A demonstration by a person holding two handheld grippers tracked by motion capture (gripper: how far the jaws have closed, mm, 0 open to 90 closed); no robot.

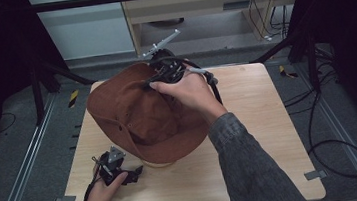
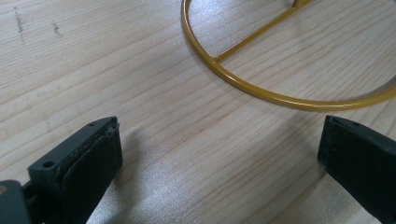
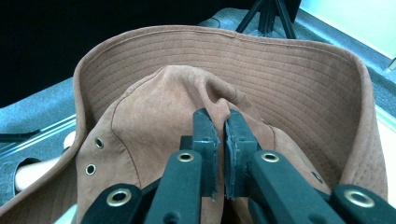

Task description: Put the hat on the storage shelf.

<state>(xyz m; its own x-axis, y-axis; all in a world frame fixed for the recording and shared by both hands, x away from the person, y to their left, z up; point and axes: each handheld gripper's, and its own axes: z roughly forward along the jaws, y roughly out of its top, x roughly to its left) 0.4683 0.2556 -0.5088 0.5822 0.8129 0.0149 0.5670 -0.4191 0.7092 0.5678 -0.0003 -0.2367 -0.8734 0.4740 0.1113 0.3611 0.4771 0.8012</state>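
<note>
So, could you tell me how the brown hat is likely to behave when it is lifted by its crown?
Probably floppy: the brown hat puckers where the right gripper pinches its crown. The brim curls, so it may sag. It looks light, being thin fabric.

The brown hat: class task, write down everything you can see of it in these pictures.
The brown hat is a soft, suede-like bucket style with a wide brim stitched in concentric rows and small metal eyelets on the crown's side. It is over the middle of the wooden table, tilted, above a yellow wire ring. The right claw is shut on a pinched fold of the crown. The left claw stands open, apart from it.
</note>
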